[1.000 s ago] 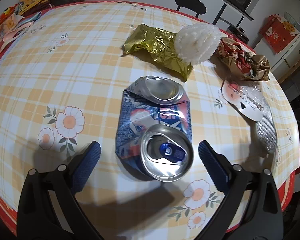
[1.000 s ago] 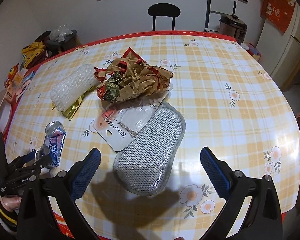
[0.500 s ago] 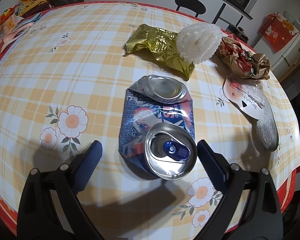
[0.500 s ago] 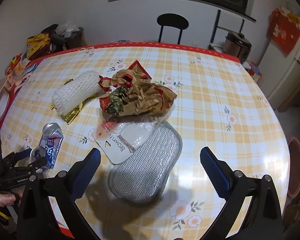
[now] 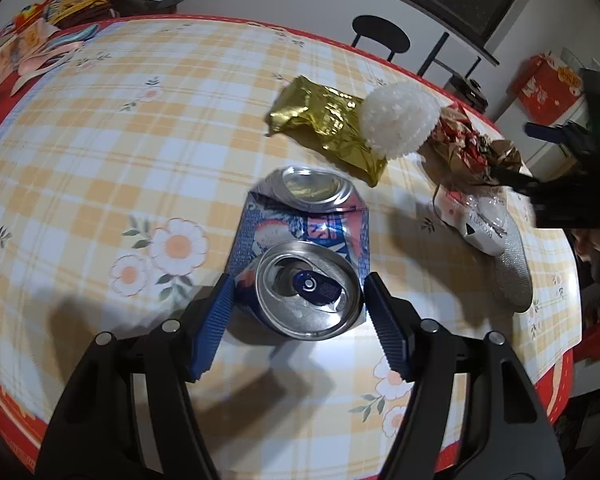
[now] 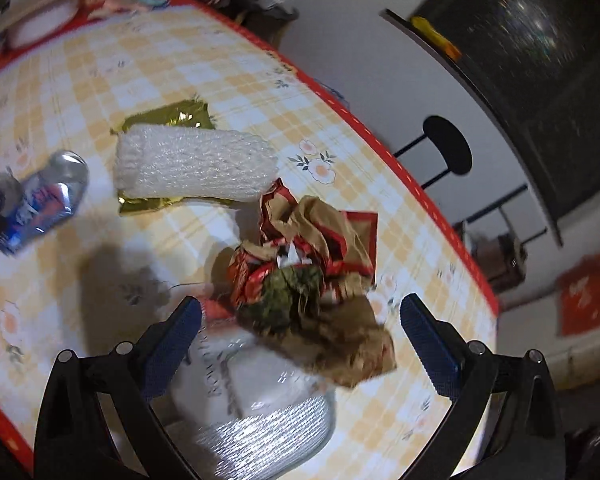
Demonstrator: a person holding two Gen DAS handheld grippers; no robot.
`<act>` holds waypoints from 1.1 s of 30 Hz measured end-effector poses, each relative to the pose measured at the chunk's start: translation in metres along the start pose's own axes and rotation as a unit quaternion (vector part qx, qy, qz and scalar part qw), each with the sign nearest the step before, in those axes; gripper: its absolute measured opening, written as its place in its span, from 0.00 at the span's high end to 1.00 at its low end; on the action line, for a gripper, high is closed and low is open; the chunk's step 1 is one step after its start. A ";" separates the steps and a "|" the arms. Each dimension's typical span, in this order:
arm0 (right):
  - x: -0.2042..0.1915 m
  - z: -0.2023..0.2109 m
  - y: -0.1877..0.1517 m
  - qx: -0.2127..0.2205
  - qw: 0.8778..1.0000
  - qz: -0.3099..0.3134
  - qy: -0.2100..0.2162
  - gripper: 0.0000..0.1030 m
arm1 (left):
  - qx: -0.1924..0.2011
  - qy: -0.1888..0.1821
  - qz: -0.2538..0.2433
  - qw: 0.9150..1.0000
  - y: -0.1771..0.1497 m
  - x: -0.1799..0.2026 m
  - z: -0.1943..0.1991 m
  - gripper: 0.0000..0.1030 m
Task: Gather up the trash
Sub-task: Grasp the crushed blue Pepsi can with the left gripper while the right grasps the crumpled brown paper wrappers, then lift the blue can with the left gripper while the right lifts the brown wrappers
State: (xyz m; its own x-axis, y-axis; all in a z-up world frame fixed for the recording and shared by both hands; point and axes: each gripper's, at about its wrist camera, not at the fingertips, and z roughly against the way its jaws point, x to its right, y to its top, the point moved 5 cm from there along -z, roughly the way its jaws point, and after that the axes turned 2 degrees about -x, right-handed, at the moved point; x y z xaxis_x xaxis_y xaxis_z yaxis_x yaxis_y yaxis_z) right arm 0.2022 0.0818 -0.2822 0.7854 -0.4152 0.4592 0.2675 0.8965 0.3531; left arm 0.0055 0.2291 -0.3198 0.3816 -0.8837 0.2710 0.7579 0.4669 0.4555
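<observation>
On the left, the left claw (image 5: 298, 304) reaches down over the tabletop (image 5: 100, 168), which wears a yellow checked cloth with daisies. Its jaws have just been closing, and the crushed blue soda can (image 5: 304, 256) lies between them, lid end toward the camera. The blue pads (image 5: 214, 326) sit right at the can's sides; the left one appears to touch the wall, while whether the right one presses cannot be told. The can rests flat on the cloth.

Beyond the can lies a crumpled gold foil bag (image 5: 324, 128), and a roll of white foam netting (image 5: 398, 120) rests on its right end. Just right of the netting sits a crumpled wad of brown and red paper (image 5: 472, 152). In front of that wad a clear blister pack with a white card (image 5: 476, 220) lies on a silver mesh pad (image 5: 512, 276).

On the right, the right claw (image 6: 300, 332) stands wide, holding nothing. It hovers over the paper wad (image 6: 312, 280), which lies between its blue pads (image 6: 170, 346) without touching either. That view is tilted and blurred. The blister pack (image 6: 260, 384) and mesh pad (image 6: 268, 440) lie just below the wad, the netting (image 6: 192, 166) to its upper left.
</observation>
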 end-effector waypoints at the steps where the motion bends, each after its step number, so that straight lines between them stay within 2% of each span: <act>1: -0.002 -0.007 0.004 -0.008 1.000 0.012 -0.004 0.05 | 0.003 0.000 0.005 1.000 0.000 -0.004 0.004 0.35; 5: -0.005 -0.038 0.014 -0.050 0.998 0.047 -0.015 0.05 | 0.008 -0.001 0.017 1.000 -0.003 -0.015 0.012 0.35; 9: 0.002 -0.059 0.013 -0.092 0.996 0.011 0.003 0.05 | 0.014 -0.003 0.029 0.999 -0.007 -0.024 0.022 0.35; 10: 0.005 -0.061 0.013 -0.098 0.995 -0.001 0.009 0.12 | 0.016 -0.003 0.032 0.999 -0.008 -0.026 0.026 0.35; 12: 0.008 -0.061 0.012 -0.099 0.994 -0.023 0.031 0.16 | 0.020 -0.005 0.037 0.999 -0.007 -0.029 0.030 0.36; 16: 0.009 -0.047 0.011 -0.080 0.994 -0.041 0.059 0.22 | 0.031 -0.014 0.044 0.998 -0.003 -0.034 0.040 0.36; 25: 0.014 -0.001 0.000 -0.030 0.992 -0.083 0.090 0.23 | 0.049 -0.030 0.045 0.997 0.008 -0.030 0.056 0.37; 33: 0.021 0.047 -0.013 0.034 0.980 -0.163 0.110 0.23 | 0.050 -0.040 0.027 0.998 0.009 -0.017 0.063 0.38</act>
State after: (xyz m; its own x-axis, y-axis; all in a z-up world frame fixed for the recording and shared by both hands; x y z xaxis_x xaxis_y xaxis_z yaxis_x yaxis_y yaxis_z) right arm 0.1892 0.0543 -0.2389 0.7678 -0.6276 0.1285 0.4919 0.7061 0.5095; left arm -0.0272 0.2504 -0.2668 0.3740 -0.8538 0.3621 0.6790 0.5180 0.5202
